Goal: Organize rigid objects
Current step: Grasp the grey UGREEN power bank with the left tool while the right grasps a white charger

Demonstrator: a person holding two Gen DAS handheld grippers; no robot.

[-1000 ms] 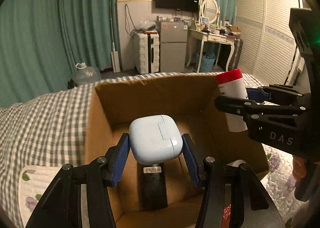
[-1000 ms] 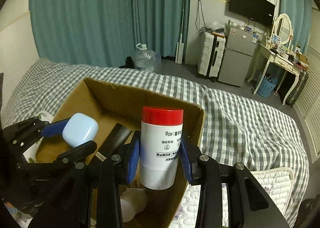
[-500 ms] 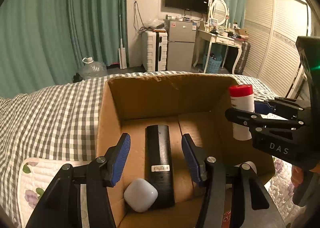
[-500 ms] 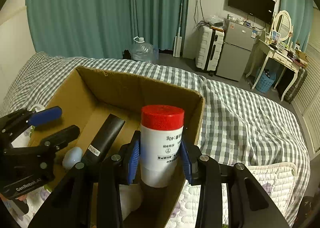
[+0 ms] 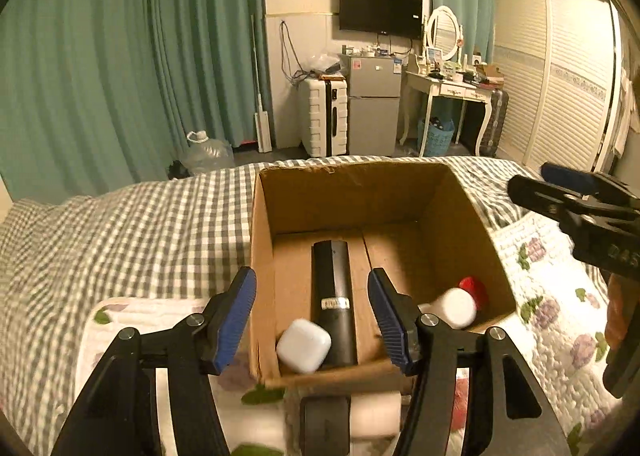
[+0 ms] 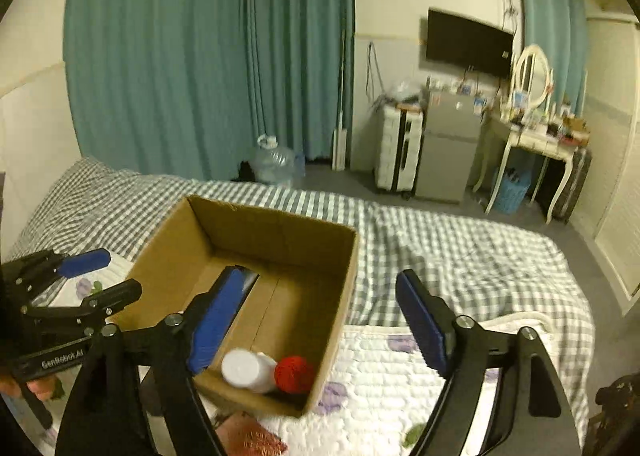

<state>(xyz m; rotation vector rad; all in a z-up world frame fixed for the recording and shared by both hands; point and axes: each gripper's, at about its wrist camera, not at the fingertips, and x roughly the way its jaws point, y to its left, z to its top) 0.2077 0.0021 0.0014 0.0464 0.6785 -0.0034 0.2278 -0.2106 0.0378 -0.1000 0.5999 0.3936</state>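
An open cardboard box sits on the bed. Inside lie a white earbud case, a long black remote-like bar, a white bottle and a red-capped bottle. My left gripper is open and empty above the box's near edge; it also shows in the right wrist view. My right gripper is open and empty above the box's right corner; it also shows in the left wrist view.
The bed has a grey checked cover and a white floral quilt. A red packet lies near the box's front. Beyond the bed stand a water jug, suitcase, small fridge and dressing table.
My left gripper let go of the earbud case, which now lies in the box. My right gripper opened and the red-capped bottle now lies in the box. Both grippers pulled back.
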